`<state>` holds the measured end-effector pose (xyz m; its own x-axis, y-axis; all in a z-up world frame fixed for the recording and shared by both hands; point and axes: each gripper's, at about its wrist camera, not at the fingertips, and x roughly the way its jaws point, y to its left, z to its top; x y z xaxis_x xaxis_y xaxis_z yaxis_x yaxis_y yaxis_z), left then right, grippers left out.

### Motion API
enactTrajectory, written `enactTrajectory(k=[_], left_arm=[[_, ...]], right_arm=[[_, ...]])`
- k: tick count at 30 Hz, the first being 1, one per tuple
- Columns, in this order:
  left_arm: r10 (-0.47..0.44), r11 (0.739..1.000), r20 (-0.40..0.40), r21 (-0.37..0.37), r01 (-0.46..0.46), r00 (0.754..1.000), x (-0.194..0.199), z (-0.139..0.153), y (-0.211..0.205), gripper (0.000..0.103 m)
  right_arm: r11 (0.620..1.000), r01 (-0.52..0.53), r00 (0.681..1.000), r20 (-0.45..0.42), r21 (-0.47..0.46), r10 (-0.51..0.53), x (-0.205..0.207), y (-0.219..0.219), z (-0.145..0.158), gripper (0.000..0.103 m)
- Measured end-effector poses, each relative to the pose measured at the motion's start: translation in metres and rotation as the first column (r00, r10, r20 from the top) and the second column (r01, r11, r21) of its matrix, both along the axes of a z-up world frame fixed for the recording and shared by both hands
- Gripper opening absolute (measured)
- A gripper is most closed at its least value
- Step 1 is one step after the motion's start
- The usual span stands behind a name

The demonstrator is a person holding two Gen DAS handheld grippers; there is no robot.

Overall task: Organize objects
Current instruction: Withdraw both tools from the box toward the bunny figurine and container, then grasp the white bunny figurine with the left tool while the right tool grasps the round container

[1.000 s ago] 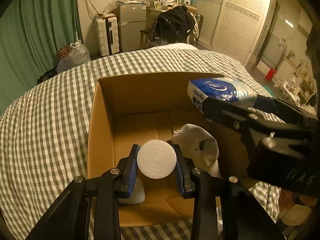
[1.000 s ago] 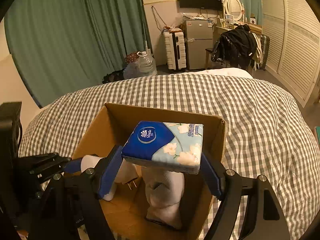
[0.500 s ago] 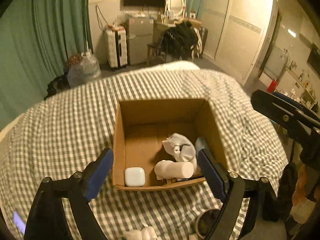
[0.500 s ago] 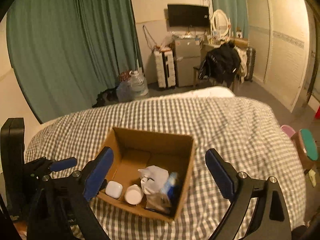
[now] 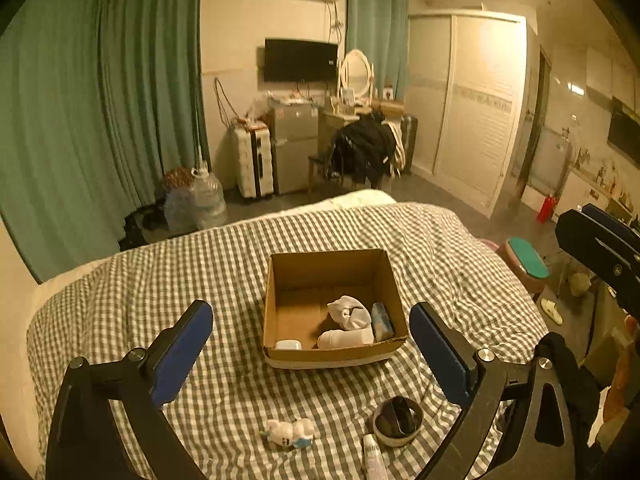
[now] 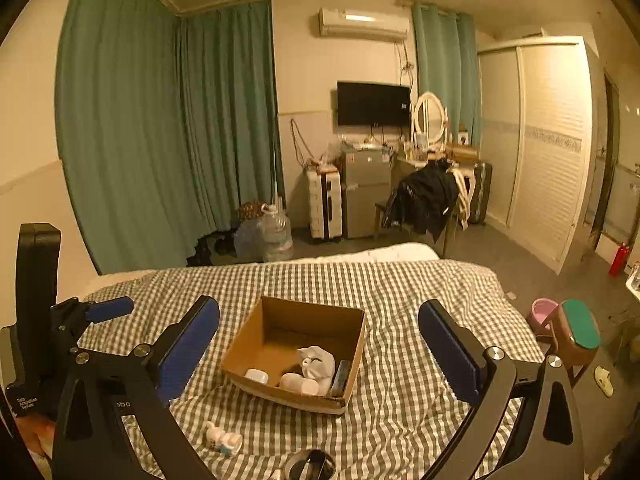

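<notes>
Cardboard is the landmark here: the open box (image 5: 334,308) sits on the checked bed (image 5: 160,288), already holding a white case (image 5: 288,345), a white bottle lying on its side (image 5: 345,338), a balled white sock (image 5: 349,312) and a blue tissue pack (image 5: 382,321) against its right wall. Both tongs are spread wide and hold nothing; the left tongs (image 5: 312,344) and right tongs (image 6: 320,344) hover well back from the box, each framing it between its blue pads. What remains to sort lies on the near edge of the bed, below and closer than the box: a small white figure toy (image 5: 289,433), a round dark tin (image 5: 398,421) and a white tube (image 5: 374,458) just beside it. In the left view the toy lies almost centrally beneath the tongs, its long axis running side to side, so the left hand looks the nearer for it. The tin and tube sit toward the right finger, and the right hand could likely drop on them.
</notes>
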<state>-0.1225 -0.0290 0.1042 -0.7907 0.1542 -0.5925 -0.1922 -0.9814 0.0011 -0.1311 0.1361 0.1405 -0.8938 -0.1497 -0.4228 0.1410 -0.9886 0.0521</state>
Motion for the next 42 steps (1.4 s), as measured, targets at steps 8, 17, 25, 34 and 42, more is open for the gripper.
enactTrajectory(k=[8, 17, 25, 34, 42], left_arm=[[0.041, 0.999, -0.067, 0.031, -0.039, 0.997, 0.051, -0.008, -0.016, 0.103], [0.141, 0.990, -0.010, -0.018, -0.141, 0.990, 0.052, -0.089, -0.029, 0.103], [0.182, 0.981, 0.161, -0.102, -0.167, 0.970, 0.031, -0.187, -0.038, 0.103], [0.138, 0.987, 0.318, -0.118, -0.105, 0.938, 0.007, -0.253, -0.028, 0.103], [0.133, 0.991, 0.415, -0.079, -0.110, 0.900, -0.015, -0.278, -0.033, 0.103]], right_arm=[[0.999, 0.001, 0.999, -0.040, 0.045, 0.000, 0.062, -0.012, -0.002, 0.101], [0.998, -0.009, 0.999, 0.047, 0.055, 0.007, 0.079, -0.023, -0.077, 0.101], [0.997, -0.009, 0.968, 0.252, 0.072, -0.009, 0.044, -0.025, -0.177, 0.101], [0.993, -0.024, 0.895, 0.444, 0.112, -0.029, -0.005, -0.031, -0.263, 0.101], [0.995, -0.035, 0.829, 0.559, 0.092, -0.023, -0.029, -0.030, -0.304, 0.101]])
